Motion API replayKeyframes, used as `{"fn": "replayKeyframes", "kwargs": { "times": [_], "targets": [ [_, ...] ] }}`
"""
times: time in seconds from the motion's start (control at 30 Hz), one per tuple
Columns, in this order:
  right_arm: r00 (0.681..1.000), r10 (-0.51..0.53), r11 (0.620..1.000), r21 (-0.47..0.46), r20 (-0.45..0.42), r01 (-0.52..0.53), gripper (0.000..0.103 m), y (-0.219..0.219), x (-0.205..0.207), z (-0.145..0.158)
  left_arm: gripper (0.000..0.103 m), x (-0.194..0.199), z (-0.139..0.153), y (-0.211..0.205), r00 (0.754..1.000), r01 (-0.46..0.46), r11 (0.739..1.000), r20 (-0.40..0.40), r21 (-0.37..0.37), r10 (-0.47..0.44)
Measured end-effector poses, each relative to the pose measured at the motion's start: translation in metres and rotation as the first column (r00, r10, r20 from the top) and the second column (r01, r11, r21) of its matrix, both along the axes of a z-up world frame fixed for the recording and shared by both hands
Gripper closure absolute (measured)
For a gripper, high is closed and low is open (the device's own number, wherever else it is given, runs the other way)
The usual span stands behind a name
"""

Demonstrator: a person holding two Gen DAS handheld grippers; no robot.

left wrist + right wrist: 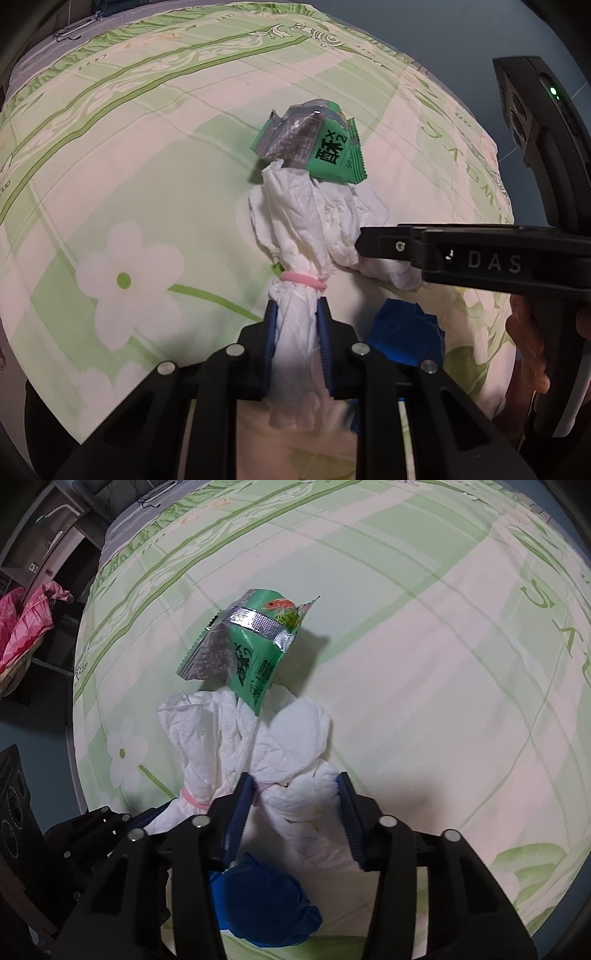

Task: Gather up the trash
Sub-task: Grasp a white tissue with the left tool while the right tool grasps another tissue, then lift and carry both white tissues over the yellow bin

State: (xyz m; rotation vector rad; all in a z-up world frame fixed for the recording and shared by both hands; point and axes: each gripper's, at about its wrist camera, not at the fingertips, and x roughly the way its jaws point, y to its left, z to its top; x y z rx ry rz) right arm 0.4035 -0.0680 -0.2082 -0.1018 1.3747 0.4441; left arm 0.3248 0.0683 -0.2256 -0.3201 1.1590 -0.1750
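Observation:
A crumpled white tissue point(295, 229) lies on the green flowered bedsheet point(147, 166), with a pink rubber band point(303, 279) round one bunched end. My left gripper point(297, 321) is shut on that bunched end, just behind the band. A green snack wrapper point(314, 144) rests against the tissue's far side. My right gripper point(295, 794) points steeply down with another wad of the same tissue point(295, 768) squeezed between its blue pads; from the left wrist it point(364, 242) comes in from the right. A crumpled blue piece point(266, 904) lies under the tissue, close below both grippers.
The bedsheet point(443, 664) spreads far behind and to the right. Past the bed's left edge stand dark furniture and a basket with pink bags point(22, 627). A person's hand point(528, 343) holds the right gripper's handle at the right edge.

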Motion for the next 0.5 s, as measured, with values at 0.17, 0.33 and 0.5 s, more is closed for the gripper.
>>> {"fn": "replayKeyframes", "kwargs": {
  "times": [0.17, 0.33, 0.5],
  "targets": [
    [1.000, -0.025, 0.999, 0.026, -0.013, 0.026, 0.074, -0.002, 0.001, 0.001, 0.088, -0.002, 0.002, 0.000, 1.000, -0.005, 1.000, 0.001, -0.009, 0.005],
    [0.995, -0.095, 0.991, 0.088, -0.036, 0.098, 0.093, -0.020, -0.002, 0.009, 0.089, -0.007, 0.015, 0.006, 1.000, -0.006, 1.000, 0.024, -0.015, 0.006],
    [0.991, -0.126, 0.987, 0.097, -0.040, 0.130, 0.096, -0.033, -0.008, 0.012, 0.089, -0.012, 0.023, 0.011, 0.999, -0.008, 1.000, 0.041, 0.006, 0.007]
  ]
}}
